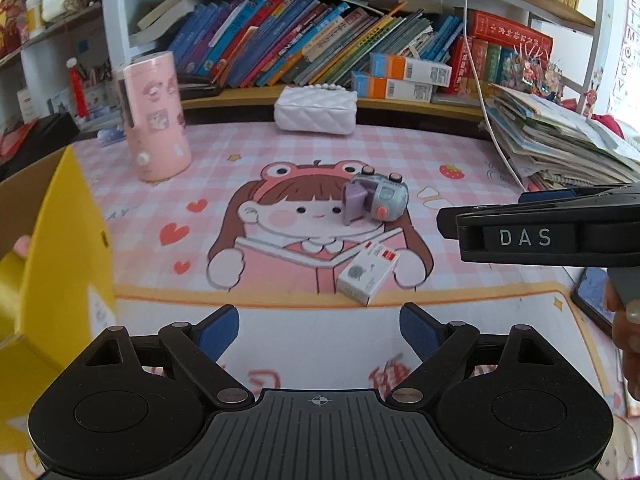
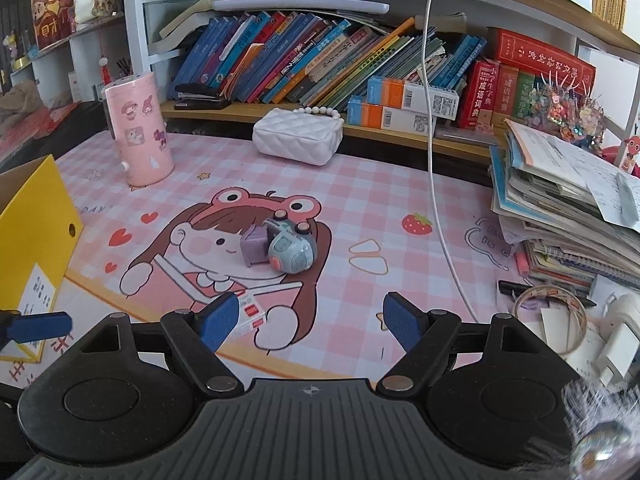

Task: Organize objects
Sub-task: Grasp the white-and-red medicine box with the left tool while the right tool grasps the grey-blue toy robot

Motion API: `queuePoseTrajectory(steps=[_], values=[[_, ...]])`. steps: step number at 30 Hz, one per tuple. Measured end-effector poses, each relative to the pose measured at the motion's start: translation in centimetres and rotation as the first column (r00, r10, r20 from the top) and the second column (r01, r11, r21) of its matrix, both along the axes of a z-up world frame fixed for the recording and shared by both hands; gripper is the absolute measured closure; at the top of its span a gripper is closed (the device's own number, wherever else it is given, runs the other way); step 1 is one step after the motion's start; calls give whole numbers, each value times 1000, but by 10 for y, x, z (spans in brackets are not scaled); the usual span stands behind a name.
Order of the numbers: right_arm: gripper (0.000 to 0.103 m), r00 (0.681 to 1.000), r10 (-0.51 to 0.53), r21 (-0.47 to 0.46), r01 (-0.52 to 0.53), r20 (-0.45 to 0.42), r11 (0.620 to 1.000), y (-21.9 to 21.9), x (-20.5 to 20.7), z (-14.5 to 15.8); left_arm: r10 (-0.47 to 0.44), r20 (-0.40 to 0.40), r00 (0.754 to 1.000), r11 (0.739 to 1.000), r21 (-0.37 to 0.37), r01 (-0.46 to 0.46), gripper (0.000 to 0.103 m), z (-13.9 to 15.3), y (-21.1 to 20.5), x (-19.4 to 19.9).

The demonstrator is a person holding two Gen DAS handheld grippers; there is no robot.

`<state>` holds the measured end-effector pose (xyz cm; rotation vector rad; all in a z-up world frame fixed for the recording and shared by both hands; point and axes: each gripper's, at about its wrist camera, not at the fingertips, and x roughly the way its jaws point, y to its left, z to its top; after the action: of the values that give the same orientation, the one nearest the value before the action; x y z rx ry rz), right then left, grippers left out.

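Observation:
A grey-blue toy camera (image 1: 380, 198) (image 2: 289, 251) with a purple block against its left side sits mid-mat. A small white carton (image 1: 368, 272) (image 2: 250, 314) lies nearer me; in the right wrist view it is partly hidden behind the right gripper's left finger. My left gripper (image 1: 319, 320) is open over bare mat, short of the carton. My right gripper (image 2: 311, 316) is open too, with nothing between its fingers; in the left wrist view the right gripper (image 1: 448, 222) shows from the side at the right. An open yellow box (image 1: 60, 248) (image 2: 36, 232) stands at the left.
A pink cylinder (image 2: 138, 132) and a white quilted purse (image 2: 298, 136) stand at the back of the mat. Behind them is a bookshelf (image 2: 320, 60). A stack of books (image 2: 560, 208), a tape ring (image 2: 550, 316) and a white cable (image 2: 440, 200) are at the right.

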<state>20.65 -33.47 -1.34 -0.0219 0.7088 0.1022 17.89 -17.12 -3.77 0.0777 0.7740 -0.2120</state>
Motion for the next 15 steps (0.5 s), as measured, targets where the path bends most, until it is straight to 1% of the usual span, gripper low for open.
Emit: queuePoseTrajectory(steps=[2, 4, 6, 7, 9, 13, 15], values=[[25, 1000, 0, 3, 0, 6, 1000, -3, 5, 0, -5, 6, 1000, 1000, -1, 5, 21, -2, -5, 7], [25, 1000, 3, 0, -3, 11, 1000, -5, 10, 0, -14, 5, 1000, 1000, -7, 14, 23, -5, -10, 15], [25, 1000, 6, -3, -6, 16, 1000, -7, 14, 0, -34, -1, 999, 999, -6, 34, 31, -9, -16, 23], [25, 1000, 7, -5, -7, 16, 1000, -8, 16, 0, -44, -4, 999, 999, -5, 44, 33, -11, -19, 26], [25, 1000, 12, -7, -12, 16, 1000, -9, 21, -2, -61, -11, 998, 998, -6, 61, 40, -17, -25, 34], [25, 999, 30, -16, -29, 19, 999, -11, 29, -4, -95, -33, 995, 995, 2, 95, 46, -30, -35, 50], [25, 999, 35, -20, -34, 21, 999, -11, 33, -5, -101, -45, 994, 995, 14, 102, 52, -36, -38, 57]])
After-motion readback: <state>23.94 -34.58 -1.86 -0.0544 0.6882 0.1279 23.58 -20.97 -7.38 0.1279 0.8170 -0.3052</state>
